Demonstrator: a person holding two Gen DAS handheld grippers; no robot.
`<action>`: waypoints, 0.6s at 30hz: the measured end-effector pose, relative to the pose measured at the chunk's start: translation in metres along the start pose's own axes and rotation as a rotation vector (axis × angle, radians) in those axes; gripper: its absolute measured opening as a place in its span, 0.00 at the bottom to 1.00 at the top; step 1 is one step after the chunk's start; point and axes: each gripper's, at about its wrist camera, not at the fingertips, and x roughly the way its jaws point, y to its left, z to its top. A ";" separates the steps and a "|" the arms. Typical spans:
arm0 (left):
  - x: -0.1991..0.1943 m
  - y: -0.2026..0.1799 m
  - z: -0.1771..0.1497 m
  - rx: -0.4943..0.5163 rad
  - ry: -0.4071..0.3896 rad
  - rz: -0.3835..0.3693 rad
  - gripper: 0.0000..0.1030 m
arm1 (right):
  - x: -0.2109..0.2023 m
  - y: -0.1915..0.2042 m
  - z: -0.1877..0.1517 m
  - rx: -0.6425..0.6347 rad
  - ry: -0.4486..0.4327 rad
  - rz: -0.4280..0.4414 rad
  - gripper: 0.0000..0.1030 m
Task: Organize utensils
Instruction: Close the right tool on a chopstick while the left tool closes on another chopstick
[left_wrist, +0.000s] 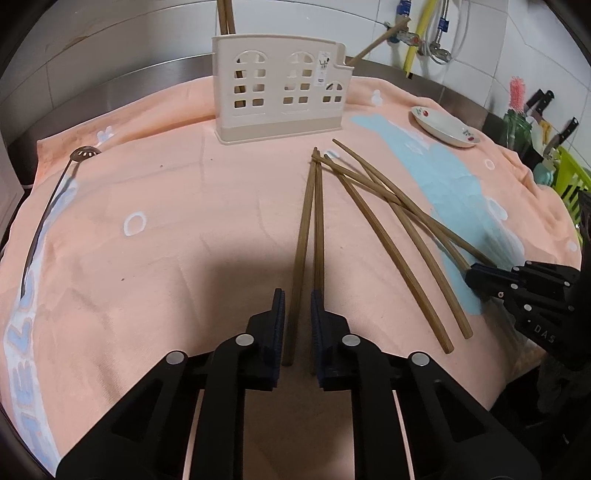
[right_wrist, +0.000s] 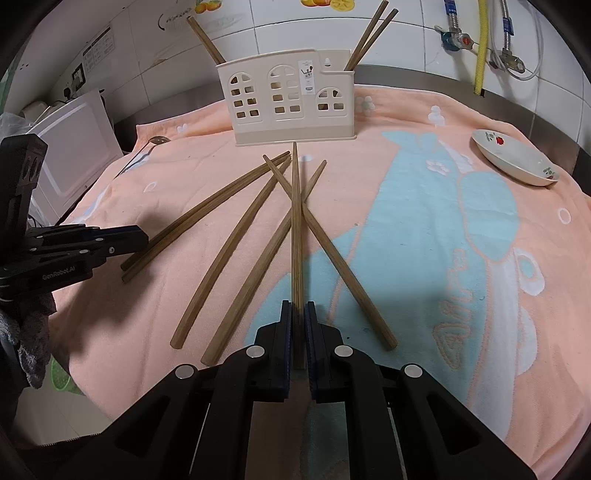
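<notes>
Between the pads of my left gripper (left_wrist: 297, 295) lie two wooden chopsticks (left_wrist: 300, 240) side by side, and it is shut on them low over the peach towel (left_wrist: 166, 221). My right gripper (right_wrist: 298, 306) is shut on a single chopstick (right_wrist: 295, 240) that points at the beige utensil holder (right_wrist: 291, 99). Three loose chopsticks (right_wrist: 184, 328) lie crossed on the towel around it. In the right wrist view the left gripper (right_wrist: 142, 236) is at the left. The holder (left_wrist: 280, 92) stands at the back with chopsticks (right_wrist: 369, 33) in its outer slots. The right gripper (left_wrist: 471, 275) shows at the right edge.
A slotted metal spoon (left_wrist: 86, 151) lies at the towel's left edge. A white dish (right_wrist: 513, 158) sits at the back right. Beyond the towel are a green rack (left_wrist: 569, 177) with knives, a white appliance (right_wrist: 74, 147) on the left, and taps on the tiled wall.
</notes>
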 end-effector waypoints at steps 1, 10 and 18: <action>0.001 0.000 0.000 0.002 0.003 0.002 0.11 | 0.000 0.000 0.000 -0.001 0.000 0.000 0.07; 0.010 0.004 -0.003 0.000 0.025 -0.006 0.07 | 0.000 -0.001 0.000 -0.003 0.001 0.000 0.07; 0.014 0.005 0.000 -0.009 0.033 -0.012 0.08 | 0.001 -0.001 0.000 -0.004 0.004 0.000 0.07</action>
